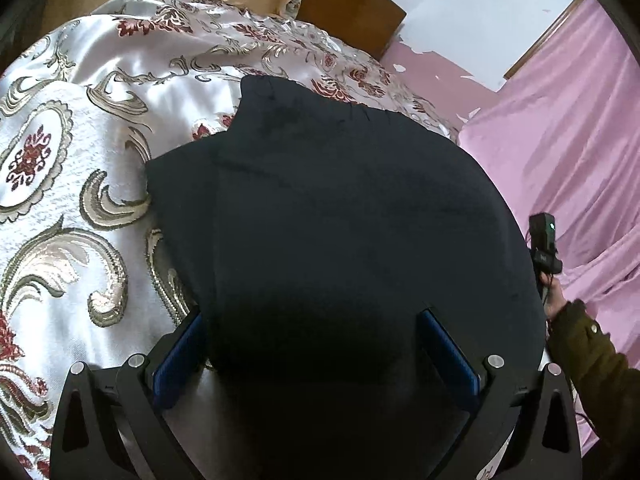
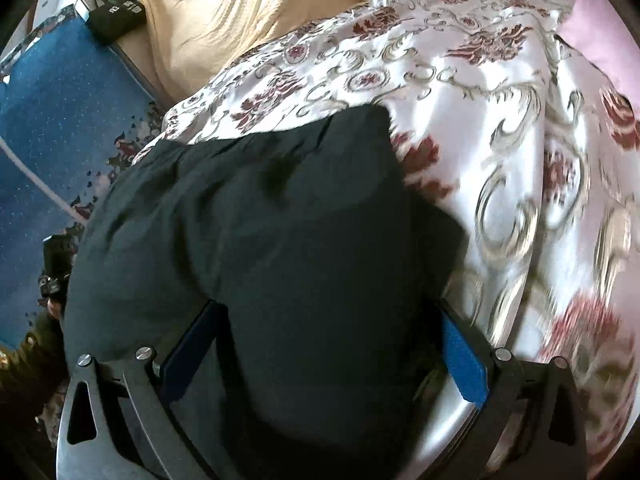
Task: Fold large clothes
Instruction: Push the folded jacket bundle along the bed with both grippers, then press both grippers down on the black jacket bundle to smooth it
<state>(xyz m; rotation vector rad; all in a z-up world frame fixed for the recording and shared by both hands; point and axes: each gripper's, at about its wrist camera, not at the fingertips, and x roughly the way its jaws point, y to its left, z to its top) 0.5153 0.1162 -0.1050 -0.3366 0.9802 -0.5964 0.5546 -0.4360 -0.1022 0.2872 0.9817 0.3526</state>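
Evidently, dark garment (image 1: 340, 220) is draped between both pairs of fingers (image 1: 180, 352) (image 2: 464, 360), which are spread apart, above the bedspread (image 1: 80, 160).

I am seeing the dark garment (image 1: 340, 240) covering the gap between my left tongs (image 1: 316, 344), so the bedspread (image 1: 80, 184) under it is hiding there, and the cloth is running off the bottom edge. The right tongs (image 2: 336, 340) are showing the same: the garment (image 2: 280, 240) is filling the space between the blue pads (image 2: 464, 364) and I am not telling whether either pair is pinching it. Right of the right tongs the bedspread (image 2: 540, 200) is smearing into blur. Far left of them, a hand (image 2: 54, 308) is peeking from behind the cloth, mostly hidden. A small black box (image 2: 116, 12) ahead is too small to read.
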